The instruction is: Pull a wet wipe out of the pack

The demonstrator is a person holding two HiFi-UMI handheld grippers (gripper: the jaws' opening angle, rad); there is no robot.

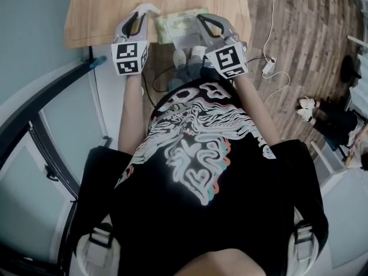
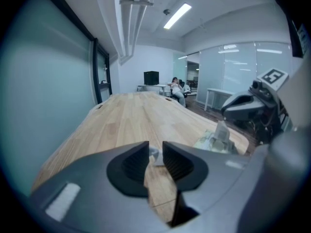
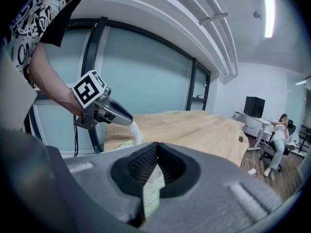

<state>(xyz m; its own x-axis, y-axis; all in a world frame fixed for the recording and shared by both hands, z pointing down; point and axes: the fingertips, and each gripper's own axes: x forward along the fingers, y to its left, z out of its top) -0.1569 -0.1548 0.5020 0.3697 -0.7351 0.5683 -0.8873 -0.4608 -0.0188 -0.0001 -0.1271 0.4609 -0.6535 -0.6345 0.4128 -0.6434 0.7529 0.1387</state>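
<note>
Holding a gripper in each hand, the person reaches over the near edge of the wooden table [image 1: 98, 10]. The left gripper [image 2: 155, 153] is clenched on a white wet wipe [image 2: 154, 156]: a bit of it sits pinched in the narrow slit between the jaws, and seen from the other gripper's camera the rest hangs limp [image 3: 136, 132] from its tip. The pack [image 1: 181, 23] lies flat on the table just to the right of that gripper, between the two tools, and a pale flap [image 2: 221, 130] stands up from its top. The right gripper [image 3: 155, 147] hovers right over the pack with its jaws closed tip to tip. Nothing shows between them, and the pack's greenish top [image 3: 151, 191] is visible just beneath through the gap lower down. The wipe is apart from the pack, up at the left gripper's tip
</note>
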